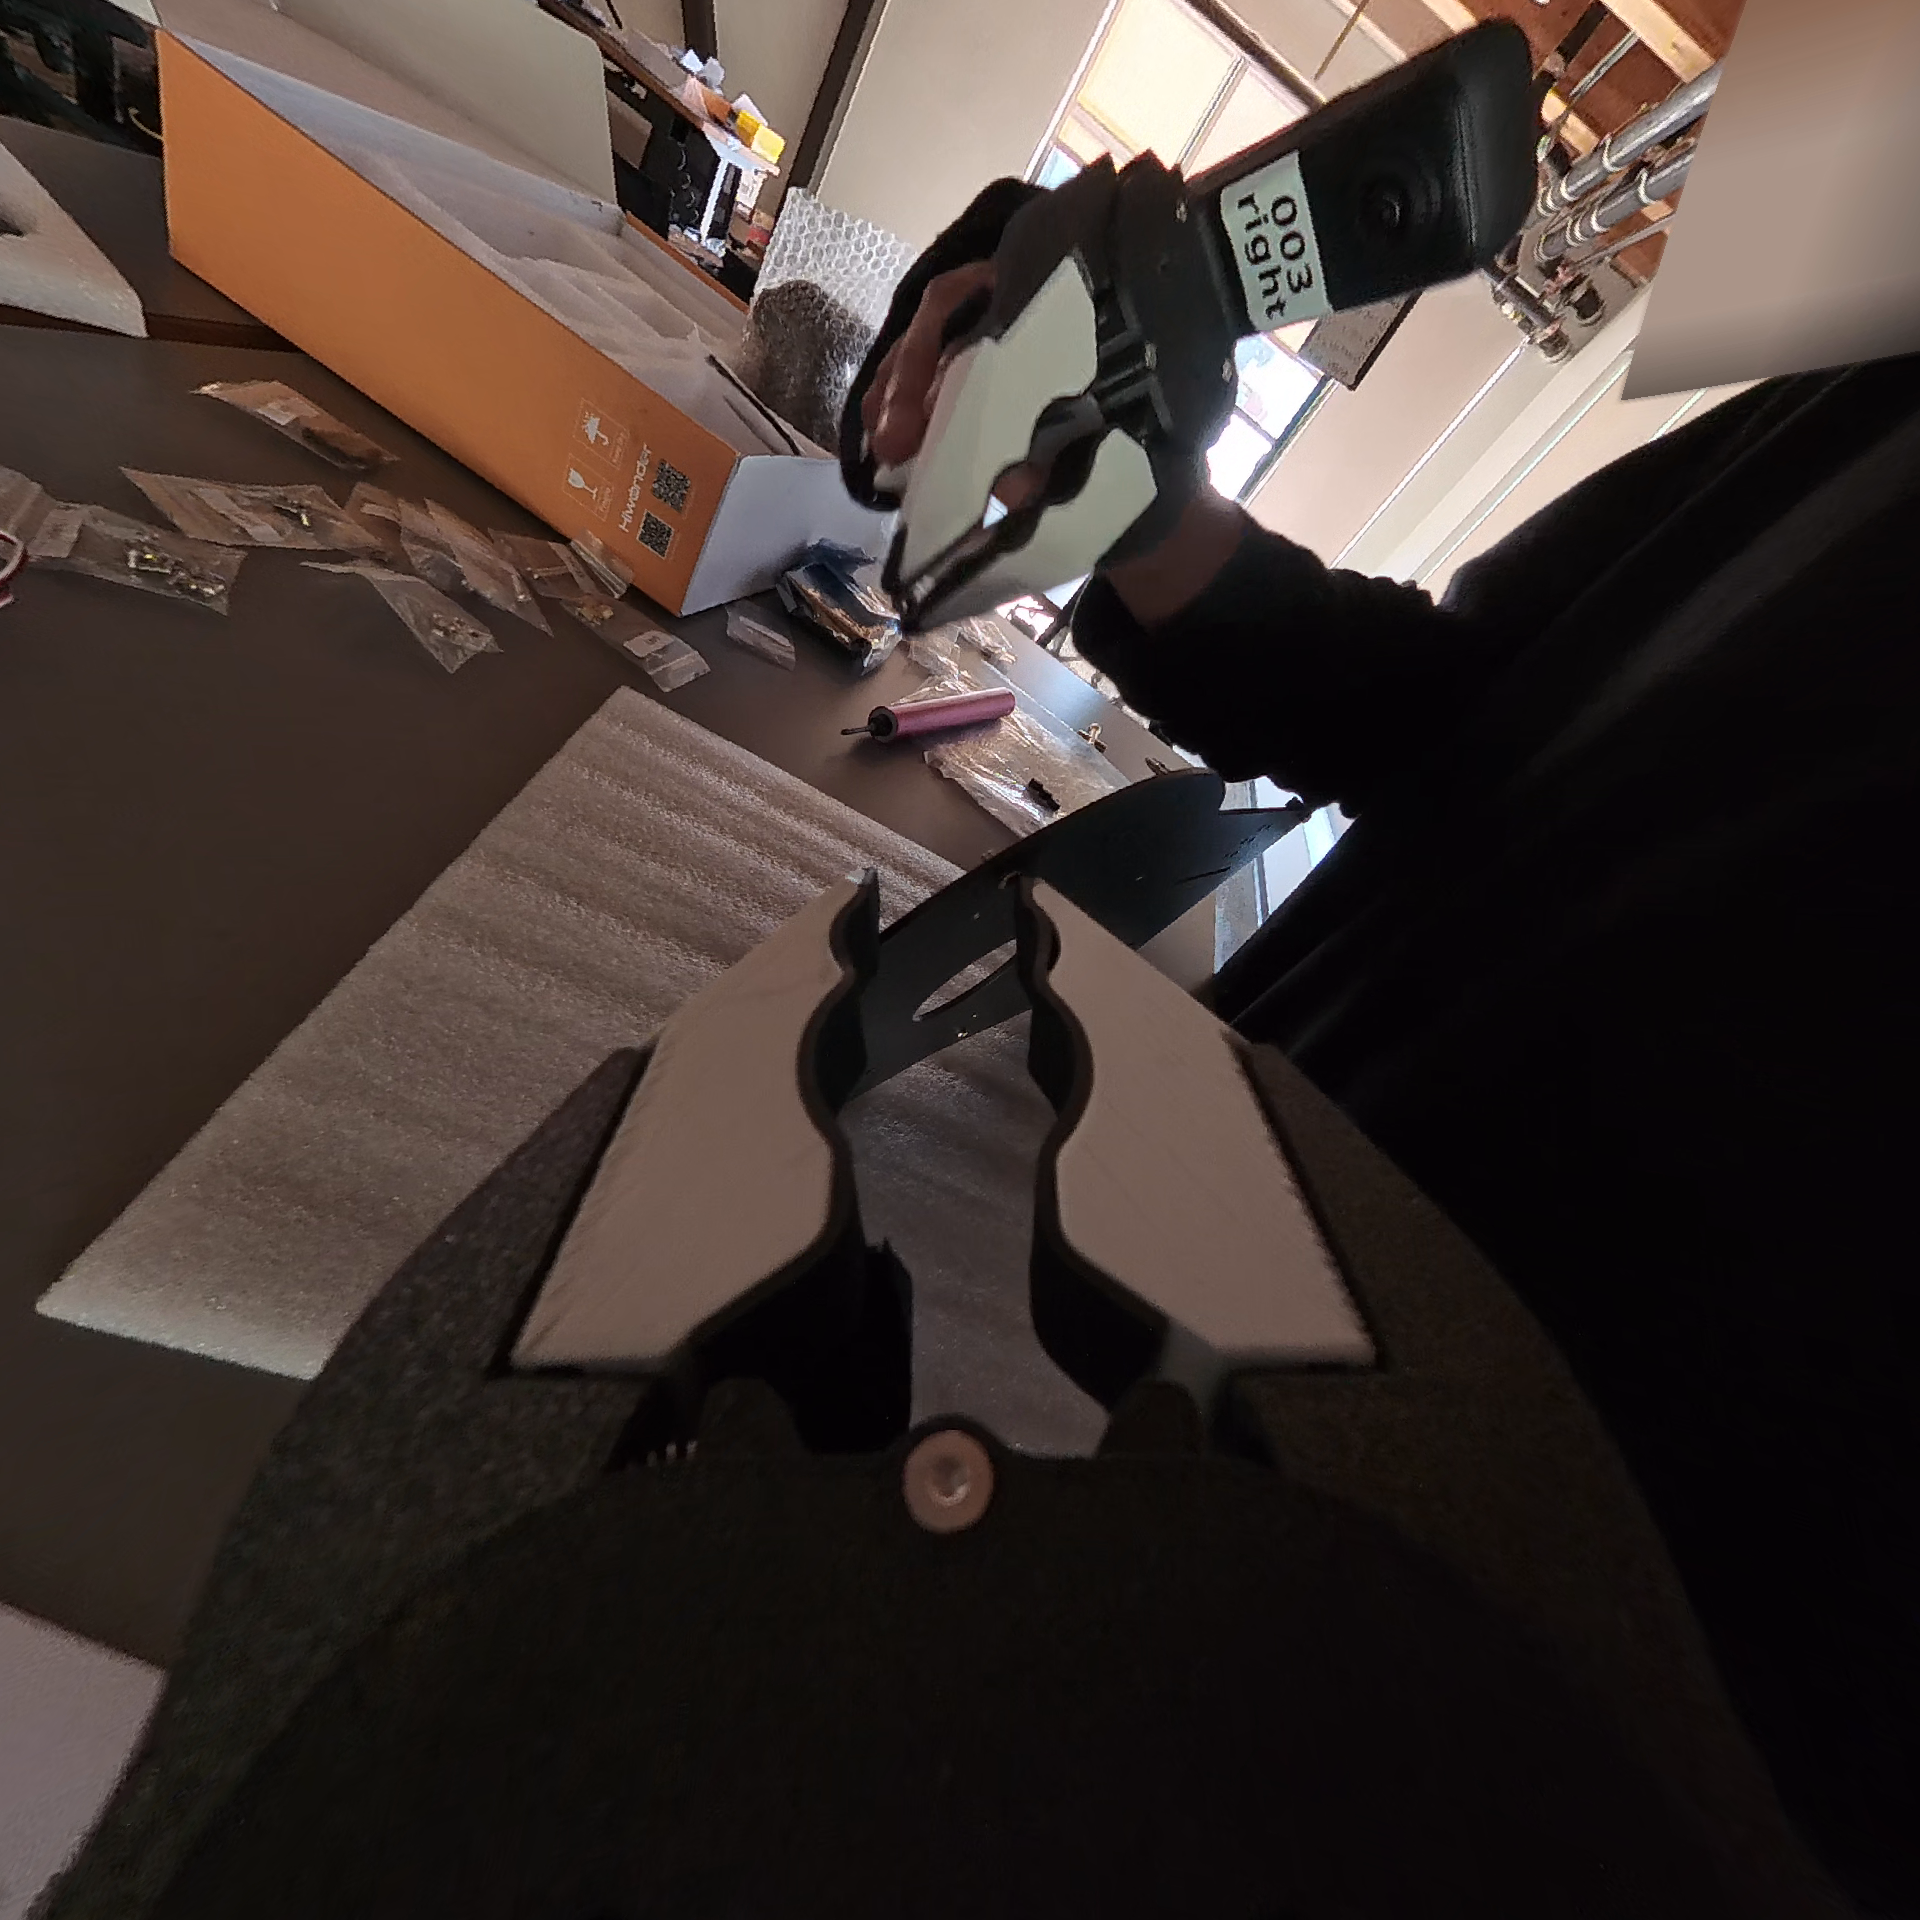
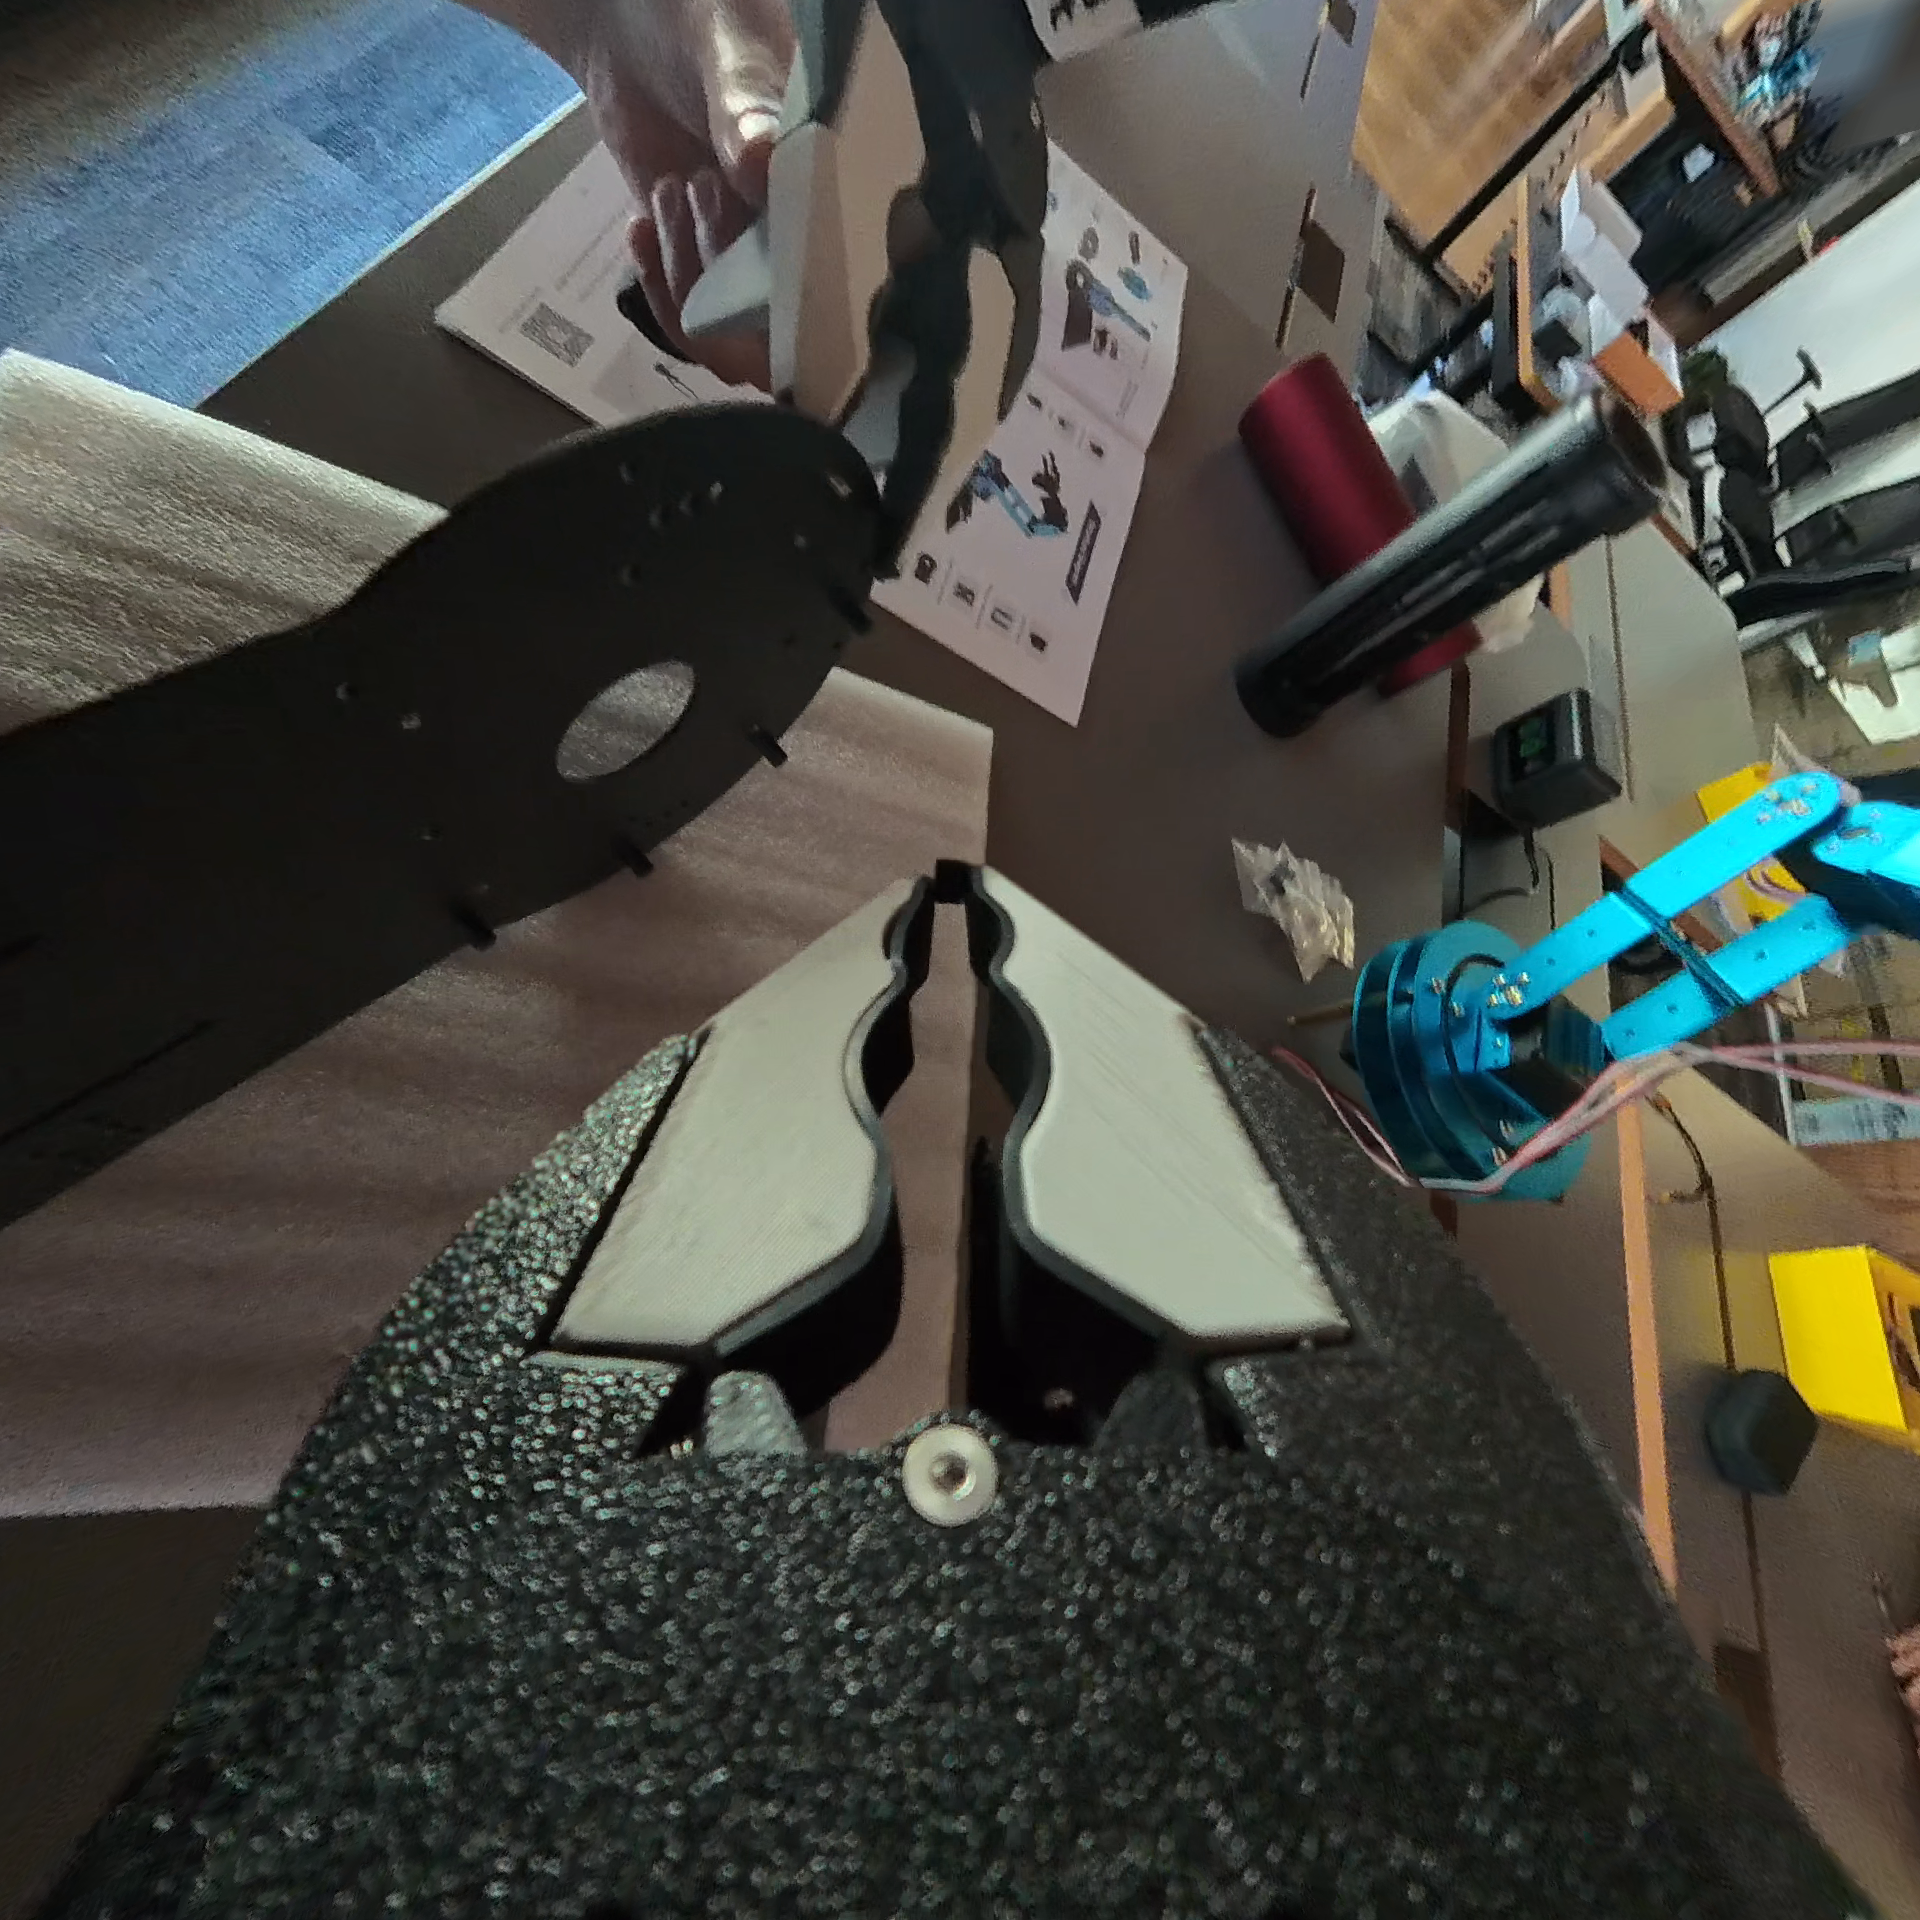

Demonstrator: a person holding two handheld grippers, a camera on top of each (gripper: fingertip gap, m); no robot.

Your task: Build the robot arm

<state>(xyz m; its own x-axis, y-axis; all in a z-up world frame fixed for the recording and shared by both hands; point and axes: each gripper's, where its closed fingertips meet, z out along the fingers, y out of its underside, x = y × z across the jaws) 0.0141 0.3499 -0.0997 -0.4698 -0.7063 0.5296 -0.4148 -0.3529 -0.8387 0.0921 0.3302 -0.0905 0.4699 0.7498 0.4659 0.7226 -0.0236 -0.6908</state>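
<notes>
The left gripper (image 2: pixel 883 499) clamps the rim of the black plate (image 2: pixel 416 727), holding it tilted above the foam sheet (image 2: pixel 727 1039). The right gripper (image 2: pixel 951 883) hovers beside the plate, nearly closed on nothing. A steady, level plate would help, I'd judge.

Both wrist cameras sit close behind their jaws, tilted down over the dark brown desk (image 1: pixel 260 831), facing each other; both share the flat black perforated plate (image 2: pixel 395 727) and white foam sheet (image 1: pixel 499 1039).
</notes>
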